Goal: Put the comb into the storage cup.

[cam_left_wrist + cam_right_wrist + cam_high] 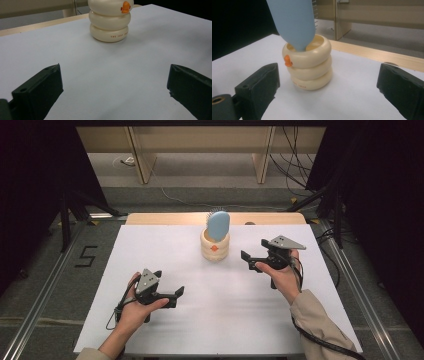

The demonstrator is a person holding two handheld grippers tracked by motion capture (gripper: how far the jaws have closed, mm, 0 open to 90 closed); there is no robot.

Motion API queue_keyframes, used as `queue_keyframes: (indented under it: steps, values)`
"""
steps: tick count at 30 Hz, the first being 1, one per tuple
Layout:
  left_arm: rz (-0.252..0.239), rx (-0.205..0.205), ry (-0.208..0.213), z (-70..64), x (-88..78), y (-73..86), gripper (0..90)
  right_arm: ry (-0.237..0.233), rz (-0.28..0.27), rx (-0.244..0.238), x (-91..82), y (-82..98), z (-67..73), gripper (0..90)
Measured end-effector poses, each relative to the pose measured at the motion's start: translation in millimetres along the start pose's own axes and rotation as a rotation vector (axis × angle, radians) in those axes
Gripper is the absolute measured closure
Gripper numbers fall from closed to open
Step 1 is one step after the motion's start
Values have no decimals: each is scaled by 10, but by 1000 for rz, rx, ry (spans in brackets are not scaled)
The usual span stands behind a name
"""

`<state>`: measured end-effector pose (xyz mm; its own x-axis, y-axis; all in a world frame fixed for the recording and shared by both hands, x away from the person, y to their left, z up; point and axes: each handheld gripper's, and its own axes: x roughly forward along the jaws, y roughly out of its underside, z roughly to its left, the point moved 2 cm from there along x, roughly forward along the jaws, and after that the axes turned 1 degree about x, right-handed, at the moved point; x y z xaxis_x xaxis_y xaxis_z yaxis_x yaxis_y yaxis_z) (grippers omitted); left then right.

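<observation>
A cream ringed holder (215,246) with a small orange mark stands at the back middle of the white table (165,250). A light blue hairbrush (218,225) stands upright in it, bristles facing away. My left gripper (178,295) is open near the front left, well short of the holder (109,21). My right gripper (252,253) is open just right of the holder (308,66), with the brush (293,21) rising ahead of its jaws. Nothing sits between either pair of jaws.
A wooden strip (150,218) runs along the table's far edge. Beyond it are wooden legs (141,157) and cables (295,165) on the floor. Dark stands (67,205) and metal rails (350,270) flank the table.
</observation>
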<state>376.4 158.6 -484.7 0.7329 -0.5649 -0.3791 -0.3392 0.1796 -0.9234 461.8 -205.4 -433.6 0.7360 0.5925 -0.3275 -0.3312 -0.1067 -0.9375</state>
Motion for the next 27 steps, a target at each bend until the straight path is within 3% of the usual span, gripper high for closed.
queue_keyframes:
  steps: [27]
  values:
    - [-1,4,-1,-8,-12,-3,0,-42,38,-49,-419,266,25,70]
